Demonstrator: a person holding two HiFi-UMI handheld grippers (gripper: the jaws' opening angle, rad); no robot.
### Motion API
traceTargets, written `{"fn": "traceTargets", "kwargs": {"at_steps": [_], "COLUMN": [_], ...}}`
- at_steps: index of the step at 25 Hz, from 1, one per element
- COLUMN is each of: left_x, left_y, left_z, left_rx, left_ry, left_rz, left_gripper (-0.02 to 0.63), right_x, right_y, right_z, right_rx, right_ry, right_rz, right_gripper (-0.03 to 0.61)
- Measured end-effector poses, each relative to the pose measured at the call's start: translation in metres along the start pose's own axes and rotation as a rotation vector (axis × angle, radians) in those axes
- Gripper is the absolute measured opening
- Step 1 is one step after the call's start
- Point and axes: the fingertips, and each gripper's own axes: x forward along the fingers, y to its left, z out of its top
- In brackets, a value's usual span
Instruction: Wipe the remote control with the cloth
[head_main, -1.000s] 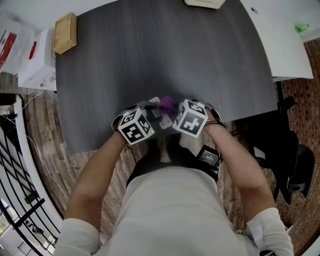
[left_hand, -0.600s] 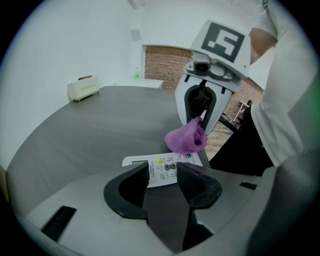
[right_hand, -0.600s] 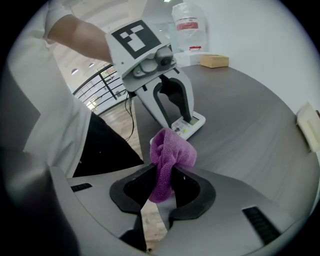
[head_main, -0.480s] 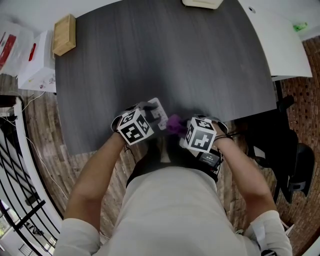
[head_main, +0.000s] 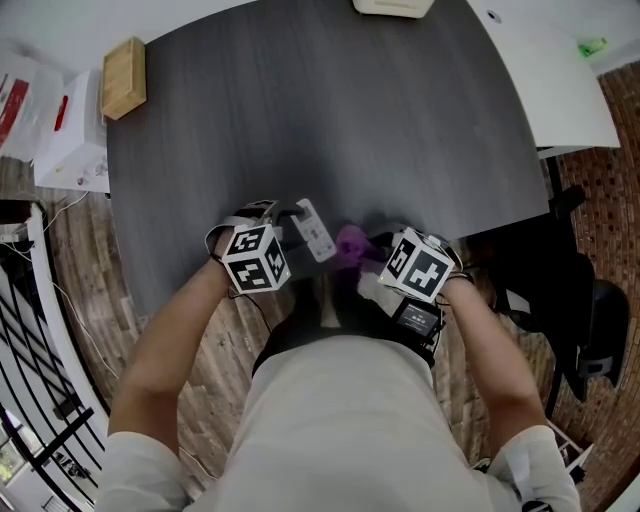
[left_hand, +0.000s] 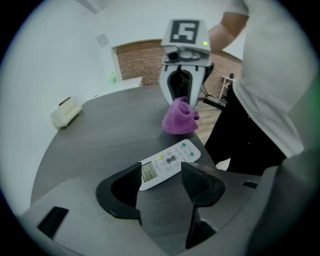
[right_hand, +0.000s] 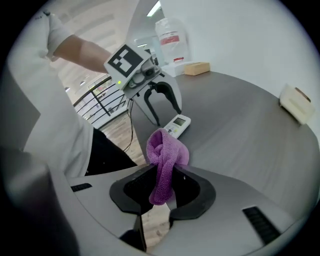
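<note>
The person stands at the near edge of a dark grey table (head_main: 300, 120) with a gripper in each hand. The white remote control (left_hand: 167, 164) lies flat on the tabletop close to that edge, buttons and small display facing up. The left gripper (left_hand: 162, 175) has its jaws spread wide. They straddle the display end of the remote, and I cannot tell whether either jaw touches it.

The right gripper (right_hand: 167, 182) faces it from the other side. Its jaws are pinched together on a purple cloth (right_hand: 165, 155), which bunches into a knot-like wad out in front of them. The wad sits just beyond the remote's far end, and from the left gripper view a thin strip of table shows between the two. Whether the cloth rests on the tabletop is hard to say.

A wooden block (head_main: 123, 75) sits at the far left corner of the table. A cream-coloured box (head_main: 392, 6) sits at the far edge, well apart from the work.
</note>
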Motion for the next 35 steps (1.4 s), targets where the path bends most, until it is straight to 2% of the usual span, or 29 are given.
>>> {"fn": "traceTargets", "kwargs": {"at_steps": [5, 8, 11, 15, 19, 21, 22, 24, 26, 28, 31, 33, 34, 35], "left_x": [0.012, 0.016, 0.02, 0.027, 0.036, 0.038, 0.039, 0.039, 0.039, 0.039, 0.037, 0.03, 0.025, 0.021], "left_y": [-0.01, -0.006, -0.001, 0.002, -0.009, -0.011, -0.012, -0.011, -0.008, -0.005, -0.002, 0.003, 0.008, 0.012], "left_z": [-0.013, -0.016, -0.017, -0.006, -0.007, -0.008, -0.007, -0.004, 0.0, 0.003, 0.007, 0.012, 0.015, 0.016], "left_rx": [0.335, 0.48, 0.588, 0.633, 0.642, 0.614, 0.562, 0.37, 0.124, -0.147, -0.595, -0.894, -1.032, -1.148], "left_ry": [0.156, 0.206, 0.246, 0.259, 0.309, 0.33, 0.329, 0.305, 0.251, 0.163, -0.017, -0.187, -0.282, -0.366], "left_rz": [-0.069, -0.086, -0.115, -0.149, -0.227, -0.24, -0.242, -0.245, -0.244, -0.244, -0.271, -0.304, -0.316, -0.326], "left_gripper": [0.266, 0.275, 0.278, 0.278, 0.278, 0.27, 0.265, 0.252, 0.244, 0.241, 0.23, 0.213, 0.111, 0.095], "right_x": [-0.003, -0.007, -0.009, -0.008, -0.007, -0.007, -0.008, -0.01, -0.015, -0.02, -0.027, -0.033, -0.035, -0.037], "right_y": [-0.012, -0.019, -0.023, -0.019, -0.018, -0.02, -0.022, -0.029, -0.039, -0.05, -0.064, -0.073, -0.077, -0.08], "right_z": [-0.002, 0.0, 0.001, -0.002, -0.001, 0.0, 0.001, 0.002, 0.004, 0.009, 0.02, 0.03, 0.036, 0.042], "right_rx": [0.092, 0.178, 0.242, 0.247, 0.249, 0.251, 0.252, 0.255, 0.263, 0.286, 0.317, 0.315, 0.31, 0.306], "right_ry": [-0.05, -0.095, -0.123, -0.118, -0.12, -0.124, -0.127, -0.14, -0.167, -0.206, -0.261, -0.293, -0.307, -0.318], "right_rz": [-0.043, -0.07, -0.077, -0.075, -0.072, -0.079, -0.085, -0.112, -0.155, -0.196, -0.246, -0.281, -0.296, -0.306], "right_gripper": [0.103, 0.103, 0.103, 0.103, 0.103, 0.103, 0.103, 0.103, 0.103, 0.103, 0.103, 0.103, 0.103, 0.103]}}
